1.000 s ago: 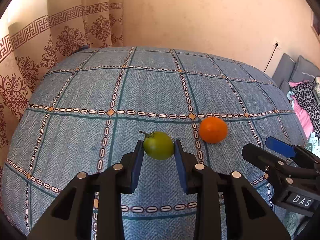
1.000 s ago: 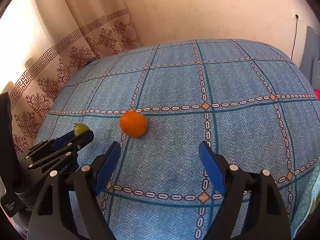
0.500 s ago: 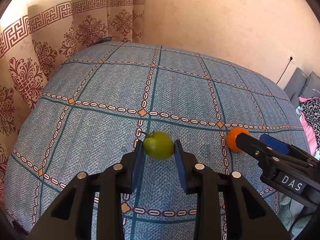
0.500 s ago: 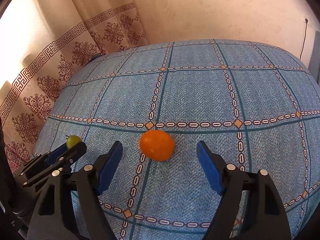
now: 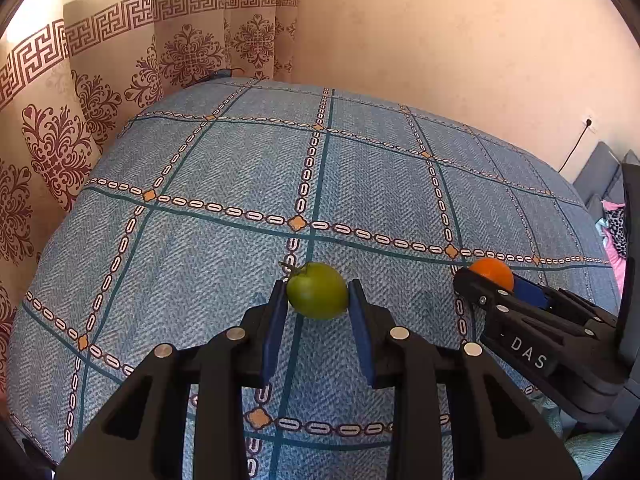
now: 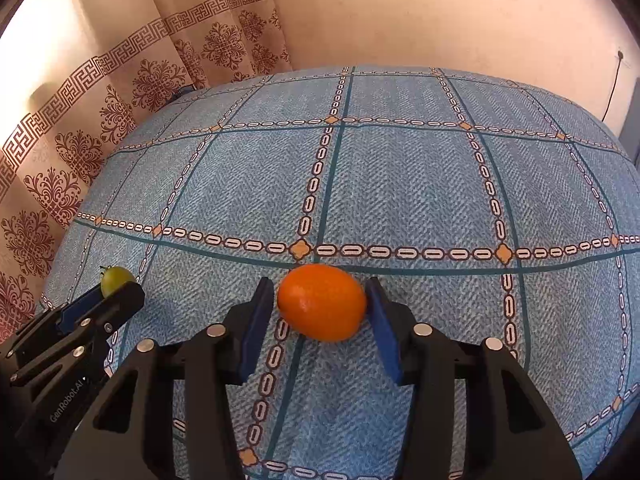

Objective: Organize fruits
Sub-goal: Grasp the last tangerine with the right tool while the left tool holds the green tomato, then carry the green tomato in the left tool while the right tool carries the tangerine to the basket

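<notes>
Warm daylight glows through the curtain; sharp focus, fisheye-bent edges.

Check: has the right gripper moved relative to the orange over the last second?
Yes. The right gripper has advanced toward the orange: the fruit sat ahead and left on the blue bedspread, and now lies between the blue pads.

Green tomato, orange fruit, blue bedspread with a chain-link grid, beige curtain with maroon floral motifs
</notes>
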A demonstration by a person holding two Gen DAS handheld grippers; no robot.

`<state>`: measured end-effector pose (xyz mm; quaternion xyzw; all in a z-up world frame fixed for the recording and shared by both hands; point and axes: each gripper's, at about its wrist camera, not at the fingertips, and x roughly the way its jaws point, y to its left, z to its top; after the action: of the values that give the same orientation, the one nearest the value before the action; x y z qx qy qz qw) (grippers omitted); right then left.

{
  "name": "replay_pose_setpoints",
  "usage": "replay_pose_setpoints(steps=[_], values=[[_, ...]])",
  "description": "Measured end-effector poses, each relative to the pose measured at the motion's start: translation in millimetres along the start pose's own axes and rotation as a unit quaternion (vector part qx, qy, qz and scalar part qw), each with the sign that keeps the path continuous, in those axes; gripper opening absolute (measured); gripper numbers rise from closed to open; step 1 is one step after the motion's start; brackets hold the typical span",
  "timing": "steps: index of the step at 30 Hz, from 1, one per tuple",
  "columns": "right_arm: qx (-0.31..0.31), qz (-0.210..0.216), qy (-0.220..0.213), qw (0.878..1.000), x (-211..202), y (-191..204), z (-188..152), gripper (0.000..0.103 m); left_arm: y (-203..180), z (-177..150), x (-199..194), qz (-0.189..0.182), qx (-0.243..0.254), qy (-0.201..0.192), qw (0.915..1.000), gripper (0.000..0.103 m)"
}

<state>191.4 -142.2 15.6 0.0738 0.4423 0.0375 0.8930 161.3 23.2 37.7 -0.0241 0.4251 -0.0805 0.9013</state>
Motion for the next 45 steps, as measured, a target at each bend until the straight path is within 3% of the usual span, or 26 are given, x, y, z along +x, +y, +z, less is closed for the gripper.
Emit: replay_pose_setpoints(steps=[24, 45], values=[[-0.003, -0.020, -0.043, 0.999, -67.3, -3.6, -33.7, 0.042, -42.2, -14.2, -23.2, -0.020, 0.056, -0.022, 0.9980, 0.032], [0.003, -0.032, -0.112, 0.993, -150.1, -24.0, -67.6, 0.043, -93.7, -39.1, -85.7, -0.048, 0.112, -0.073, 0.9898, 0.031]])
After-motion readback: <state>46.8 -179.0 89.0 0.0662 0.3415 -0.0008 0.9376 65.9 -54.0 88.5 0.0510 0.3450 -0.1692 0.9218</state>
